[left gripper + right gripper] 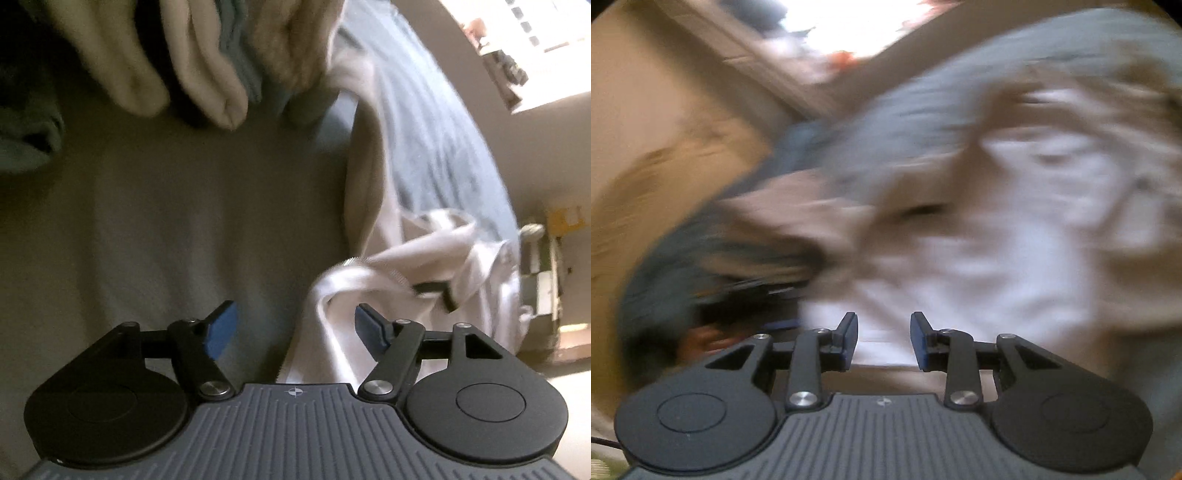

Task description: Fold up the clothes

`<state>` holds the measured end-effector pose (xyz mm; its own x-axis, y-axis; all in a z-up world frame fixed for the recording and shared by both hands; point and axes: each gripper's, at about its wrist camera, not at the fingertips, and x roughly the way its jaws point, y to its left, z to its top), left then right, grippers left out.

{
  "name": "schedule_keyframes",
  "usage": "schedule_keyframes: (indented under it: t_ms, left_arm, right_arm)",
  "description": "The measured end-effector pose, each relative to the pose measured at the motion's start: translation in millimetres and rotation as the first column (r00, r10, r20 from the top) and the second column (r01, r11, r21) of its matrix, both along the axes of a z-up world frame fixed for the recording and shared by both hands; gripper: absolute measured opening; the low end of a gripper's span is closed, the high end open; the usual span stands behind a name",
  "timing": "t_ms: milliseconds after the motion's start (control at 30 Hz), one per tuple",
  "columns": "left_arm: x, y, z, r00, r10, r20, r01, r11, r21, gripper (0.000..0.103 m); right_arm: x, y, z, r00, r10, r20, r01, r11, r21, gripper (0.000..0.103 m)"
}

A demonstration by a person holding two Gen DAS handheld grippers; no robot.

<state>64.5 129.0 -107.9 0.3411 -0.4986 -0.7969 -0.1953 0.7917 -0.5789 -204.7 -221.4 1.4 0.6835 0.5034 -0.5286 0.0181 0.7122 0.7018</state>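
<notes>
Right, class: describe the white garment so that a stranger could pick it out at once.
Start at the blue-grey bedsheet that covers the bed. On its near part, just ahead of the open left gripper, lies the white garment, crumpled and unfolded. The beige and blue clothes farther off are folded; this one is white and loose.

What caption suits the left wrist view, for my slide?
Open left gripper beside a crumpled white garment on the grey bedsheet.

Motion blur is smearing the whole right wrist view: the crumpled white cotton garment (1015, 236) is losing its folds, and a dark object (753, 284) left of it is staying unidentifiable. In the left wrist view, the top edge is cutting off the folded beige and blue-grey clothes (207, 66).
</notes>
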Motion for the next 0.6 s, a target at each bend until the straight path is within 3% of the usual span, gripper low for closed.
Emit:
schedule_keyframes:
  t_ms: [67,133,200,267,333,400,467,533,600]
  left_arm:
    - [-1,10,15,0.999,0.01,0.039,-0.01,1.0,0.008,0.07]
    - [0,19,31,0.996,0.016,0.083,-0.019,0.999,0.029,0.07]
    - [0,24,45,0.993,0.009,0.12,-0.019,0.997,0.079,0.072]
    - [-1,22,46,0.992,-0.02,0.126,-0.003,0.983,0.183,0.073]
    - [-5,18,39,0.993,-0.065,0.102,0.033,0.956,0.291,0.073]
    - [-13,17,27,0.993,-0.108,0.054,0.081,0.926,0.368,0.073]
    - [-24,11,10,0.99,-0.138,0.023,0.117,0.905,0.408,0.073]
    - [-36,6,-7,0.989,-0.148,-0.001,0.135,0.901,0.413,0.073]
    - [-49,1,-24,0.988,-0.155,-0.026,0.152,0.897,0.416,0.073]
  right_arm:
    - [18,32,-1,0.989,0.137,0.063,-0.145,0.98,0.137,0.037]
    - [35,70,-13,0.963,0.252,0.096,-0.269,0.922,0.279,0.046]
    - [45,104,-33,0.945,0.32,0.062,-0.323,0.893,0.314,0.051]
    - [55,140,-58,0.927,0.368,-0.072,-0.353,0.921,0.168,0.051]
    - [61,171,-81,0.912,0.363,-0.191,-0.385,0.919,-0.089,0.05]
    - [62,193,-91,0.917,0.328,-0.228,-0.39,0.86,-0.329,0.05]
    - [61,213,-98,0.924,0.298,-0.239,-0.381,0.755,-0.534,0.05]
    - [59,226,-100,0.923,0.321,-0.213,-0.38,0.672,-0.636,0.052]
    - [61,237,-107,0.917,0.338,-0.213,-0.388,0.628,-0.675,0.057]
